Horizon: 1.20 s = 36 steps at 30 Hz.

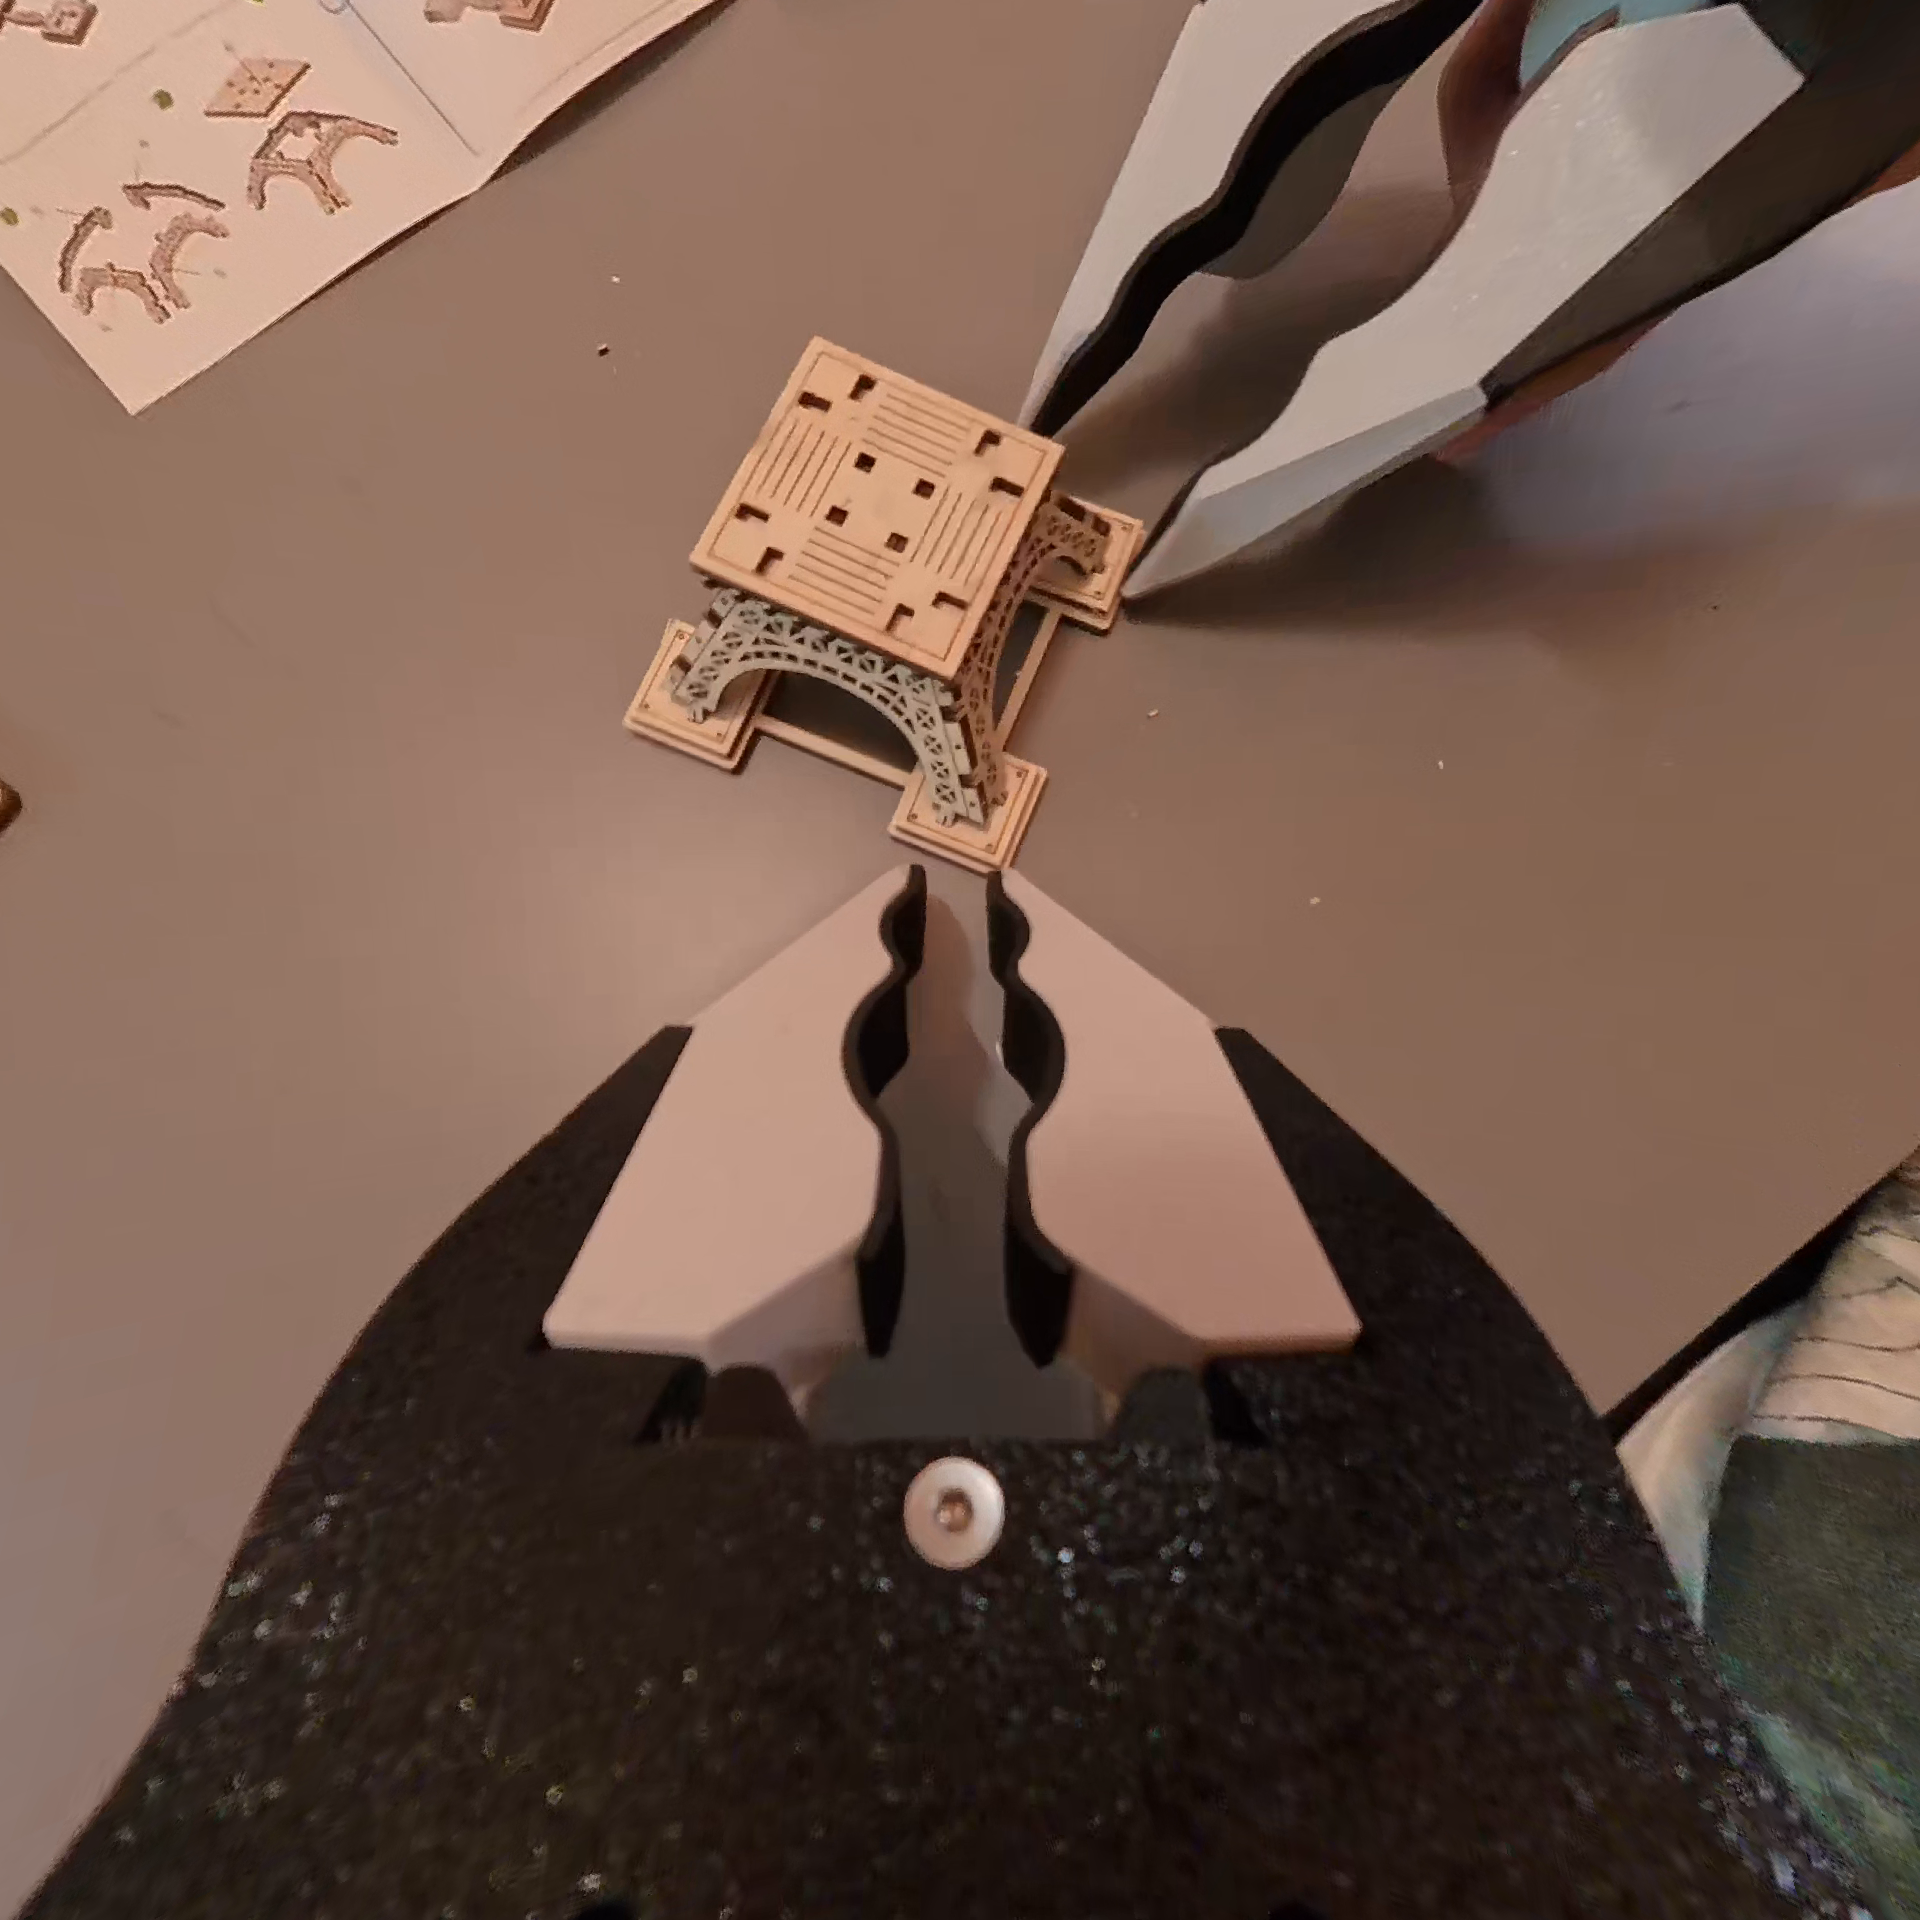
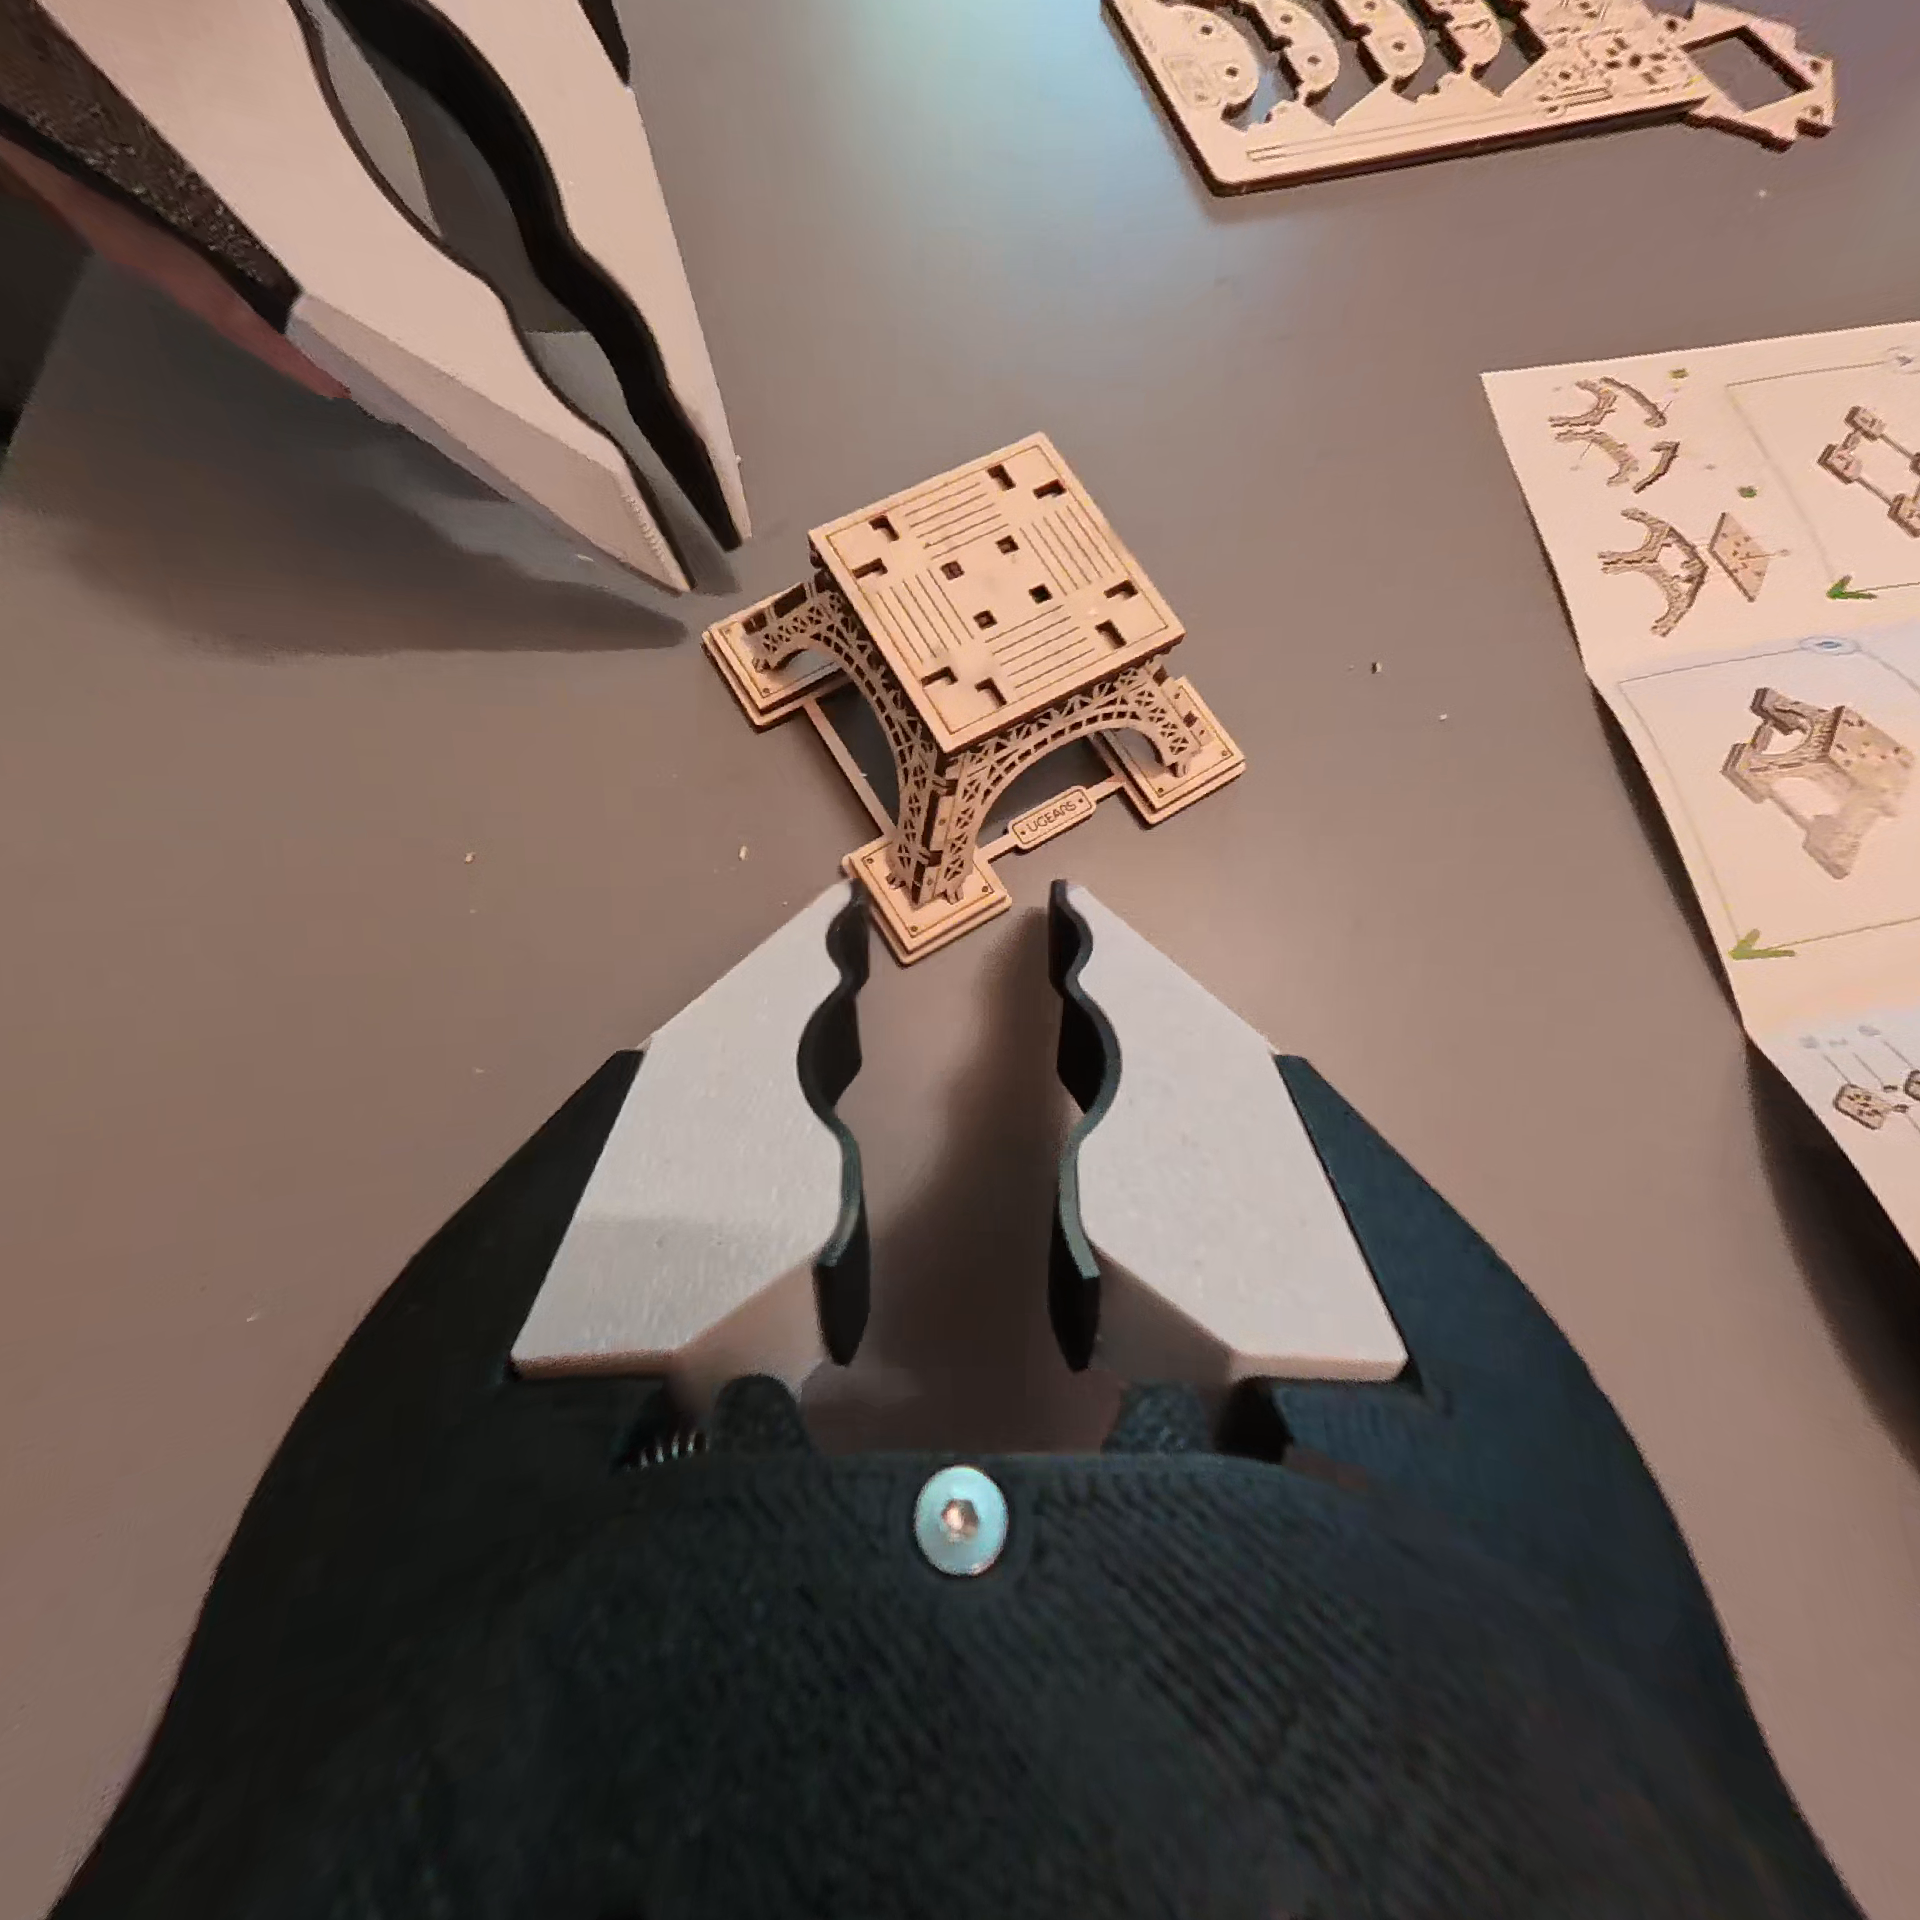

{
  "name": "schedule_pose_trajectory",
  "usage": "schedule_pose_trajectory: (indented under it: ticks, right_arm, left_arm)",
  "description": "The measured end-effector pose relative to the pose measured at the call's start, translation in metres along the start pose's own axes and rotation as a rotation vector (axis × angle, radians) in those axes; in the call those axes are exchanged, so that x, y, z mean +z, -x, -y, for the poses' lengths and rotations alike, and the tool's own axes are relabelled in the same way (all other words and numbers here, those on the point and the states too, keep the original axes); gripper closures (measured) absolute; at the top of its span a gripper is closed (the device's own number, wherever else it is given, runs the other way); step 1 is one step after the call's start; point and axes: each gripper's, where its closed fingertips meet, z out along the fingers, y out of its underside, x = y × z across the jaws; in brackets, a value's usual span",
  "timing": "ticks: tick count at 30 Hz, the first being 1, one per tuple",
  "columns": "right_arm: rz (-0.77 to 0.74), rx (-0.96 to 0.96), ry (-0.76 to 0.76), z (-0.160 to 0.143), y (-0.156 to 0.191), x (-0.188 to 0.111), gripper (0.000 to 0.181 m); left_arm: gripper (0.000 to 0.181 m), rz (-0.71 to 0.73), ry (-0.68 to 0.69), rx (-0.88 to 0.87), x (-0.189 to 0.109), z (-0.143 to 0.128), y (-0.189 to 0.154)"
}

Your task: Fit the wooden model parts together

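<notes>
Grey-brown tabletop [image 1: 416, 935], a few wood crumbs on it. Left gripper [image 1: 954, 881] nearly closed, narrow gap, holding nothing, tips just short of the model's near corner foot. Right gripper [image 2: 954, 896] open, empty, one fingertip [image 2: 847, 904] right beside another corner foot. Wooden tower base [image 1: 878, 530] stands upright between both: four lattice arch legs on a square frame, slotted square deck on top. Instruction sheet [image 2: 1766, 675] off to the side; punched-out parts sheet [image 2: 1455, 94] farther back.
</notes>
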Motion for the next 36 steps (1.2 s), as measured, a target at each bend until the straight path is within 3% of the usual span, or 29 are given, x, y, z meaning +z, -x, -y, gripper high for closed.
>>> schedule_pose_trajectory:
  ticks: [4,16,18,20,23,30,36]
  right_arm:
    - [-0.001,-0.018,-0.014,0.002,0.002,0.001,0.158]
    - [-0.024,-0.062,-0.036,0.006,0.003,-0.005,0.157]
    - [-0.056,-0.122,-0.102,0.018,-0.001,-0.016,0.161]
    - [-0.107,-0.159,-0.184,0.034,-0.008,-0.027,0.181]
    - [-0.117,-0.220,-0.241,0.055,-0.009,-0.031,0.181]
    - [0.038,-0.357,0.016,0.063,0.004,-0.005,0.181]
    - [0.017,-0.425,0.231,0.057,-0.008,0.008,0.181]
  left_arm:
    - [0.176,0.002,0.001,0.009,0.003,0.003,-0.001]
    - [0.181,-0.017,0.090,0.136,0.008,0.008,0.006]
    - [0.181,-0.019,0.102,0.150,0.010,0.006,0.006]
    - [0.181,-0.027,0.100,0.162,0.010,0.006,0.005]
    - [0.181,-0.032,0.110,0.175,0.010,0.005,0.005]
    - [0.181,-0.055,0.071,0.153,0.011,0.007,0.004]
    - [0.181,-0.063,0.017,0.125,0.007,0.011,0.010]
